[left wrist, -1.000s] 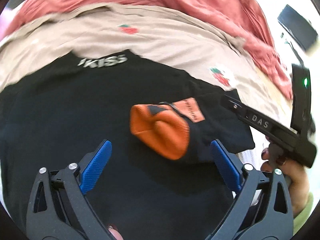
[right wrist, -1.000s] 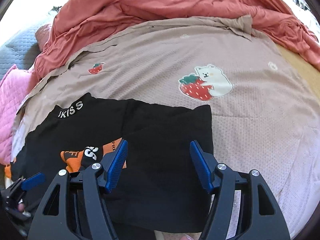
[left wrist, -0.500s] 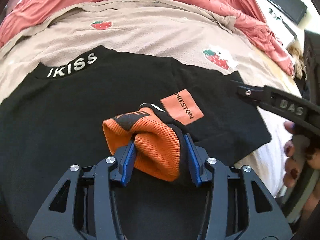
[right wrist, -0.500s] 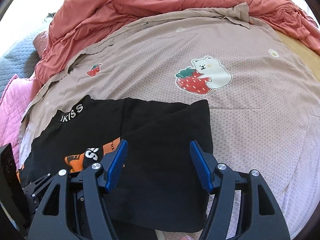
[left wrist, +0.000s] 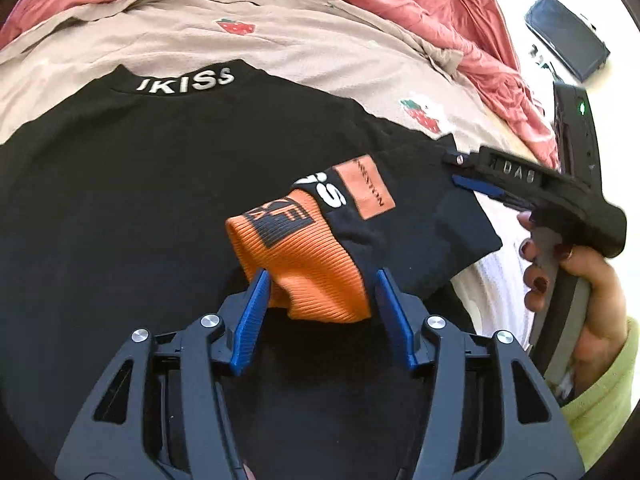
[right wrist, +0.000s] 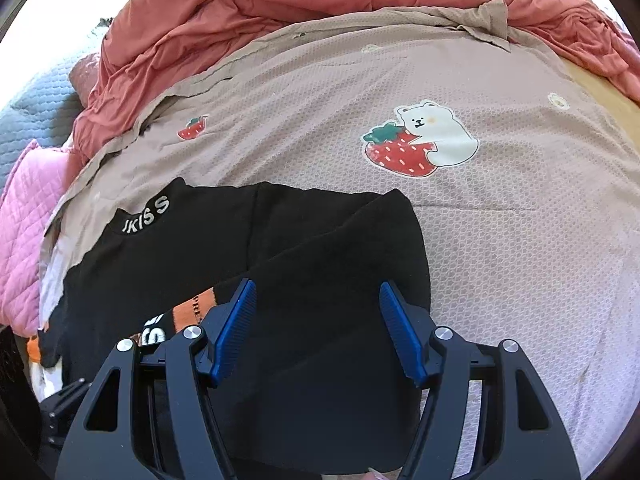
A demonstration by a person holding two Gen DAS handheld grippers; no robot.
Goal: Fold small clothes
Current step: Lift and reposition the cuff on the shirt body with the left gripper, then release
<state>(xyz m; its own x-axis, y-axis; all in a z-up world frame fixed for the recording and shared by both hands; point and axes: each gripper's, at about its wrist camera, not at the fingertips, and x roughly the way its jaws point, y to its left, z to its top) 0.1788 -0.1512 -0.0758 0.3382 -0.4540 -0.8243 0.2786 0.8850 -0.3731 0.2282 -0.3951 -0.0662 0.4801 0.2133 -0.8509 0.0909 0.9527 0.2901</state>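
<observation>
Between the blue pads of the left gripper, at lower centre of the left wrist view, sits the orange ribbed cuff of the sleeve; the jaws stand narrow and appear to pinch it from both sides. From that grip the sleeve's long axis runs up and to the right, past an orange patch, toward the right gripper at the frame's right edge. The left gripper is clearly the nearer one, so I judge the coming fold to be its work. Around it, the black shirt lies flat on the beige bedspread, collar toward the upper left. Seen from the right wrist, the right gripper hovers with jaws wide over the shirt's right edge, holding nothing.
</observation>
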